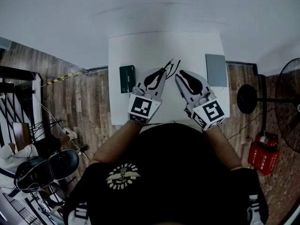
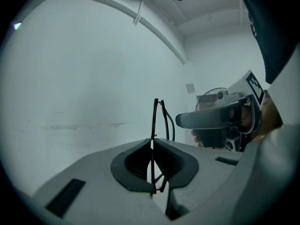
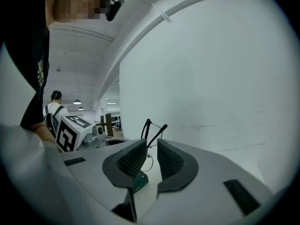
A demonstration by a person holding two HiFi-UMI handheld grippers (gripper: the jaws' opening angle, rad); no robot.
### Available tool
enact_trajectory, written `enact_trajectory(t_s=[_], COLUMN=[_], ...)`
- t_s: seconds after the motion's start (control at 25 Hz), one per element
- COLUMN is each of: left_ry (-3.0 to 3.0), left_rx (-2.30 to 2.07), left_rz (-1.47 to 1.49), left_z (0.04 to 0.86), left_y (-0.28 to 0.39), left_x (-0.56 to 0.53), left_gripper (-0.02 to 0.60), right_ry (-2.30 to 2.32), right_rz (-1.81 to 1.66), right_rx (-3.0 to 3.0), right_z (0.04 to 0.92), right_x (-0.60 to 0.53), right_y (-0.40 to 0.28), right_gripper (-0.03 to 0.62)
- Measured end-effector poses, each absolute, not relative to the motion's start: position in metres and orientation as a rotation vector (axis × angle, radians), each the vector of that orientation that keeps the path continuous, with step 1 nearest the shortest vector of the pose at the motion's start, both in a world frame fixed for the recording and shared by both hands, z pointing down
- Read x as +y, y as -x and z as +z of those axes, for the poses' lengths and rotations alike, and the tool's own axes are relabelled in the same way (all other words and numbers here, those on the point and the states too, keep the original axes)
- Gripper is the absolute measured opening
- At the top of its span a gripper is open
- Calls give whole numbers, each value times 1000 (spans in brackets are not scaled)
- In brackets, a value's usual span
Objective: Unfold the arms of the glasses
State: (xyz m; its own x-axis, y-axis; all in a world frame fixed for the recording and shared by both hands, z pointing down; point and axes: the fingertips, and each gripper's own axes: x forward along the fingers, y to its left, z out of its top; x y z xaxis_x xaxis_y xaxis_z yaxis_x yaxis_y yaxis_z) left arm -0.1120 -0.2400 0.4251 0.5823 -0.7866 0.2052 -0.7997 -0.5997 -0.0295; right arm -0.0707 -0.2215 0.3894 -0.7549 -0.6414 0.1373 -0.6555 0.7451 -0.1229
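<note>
Thin black-framed glasses [image 1: 169, 67] hang above the white table [image 1: 140, 46], held edge-on. My left gripper [image 1: 163, 73] is shut on the frame; in the left gripper view the glasses [image 2: 158, 118] rise straight up out of the closed pads of that gripper [image 2: 152, 142]. My right gripper [image 1: 179, 75] sits just to the right, tips close to the glasses. In its own view the right gripper [image 3: 151, 149] has a clear gap between the pads. One arm of the glasses [image 3: 157, 135] slants through that gap without either pad pressing on it.
A dark green case [image 1: 127, 78] lies on the table left of my left gripper. A grey flat item [image 1: 216, 70] rests at the table's right edge. A white wall stands behind the table. A fan [image 1: 288, 104] is on the floor at the right.
</note>
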Motion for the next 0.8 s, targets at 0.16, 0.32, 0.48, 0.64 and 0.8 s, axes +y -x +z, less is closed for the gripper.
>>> enact_trajectory(t_s=[0.16,0.32,0.48,0.64,0.8], left_ry=[-2762,-2779,-2779,-2776,-2770], left_rx=[-1373,-1370,-1352,-1348,-1346], left_rz=[268,280,256,229,198], left_z=[422,423,422,418,416], left_y=[111,111,111,114,116], left_x=[-241,-241,-241,-243,-249], left_gripper=[21,21,21,21,21], right_ry=[-1051,-1010,-1000,-1014,-1029], right_rz=[306,373,391,392,400], right_rx=[-2858,-2882,-2874,-2863,-2861], right_z=[395,396,397,396,395], right_x=[-226,-228,-229,-229,-230], right_y=[74,84,88,88,85], right_gripper=[60,63,63,49,43])
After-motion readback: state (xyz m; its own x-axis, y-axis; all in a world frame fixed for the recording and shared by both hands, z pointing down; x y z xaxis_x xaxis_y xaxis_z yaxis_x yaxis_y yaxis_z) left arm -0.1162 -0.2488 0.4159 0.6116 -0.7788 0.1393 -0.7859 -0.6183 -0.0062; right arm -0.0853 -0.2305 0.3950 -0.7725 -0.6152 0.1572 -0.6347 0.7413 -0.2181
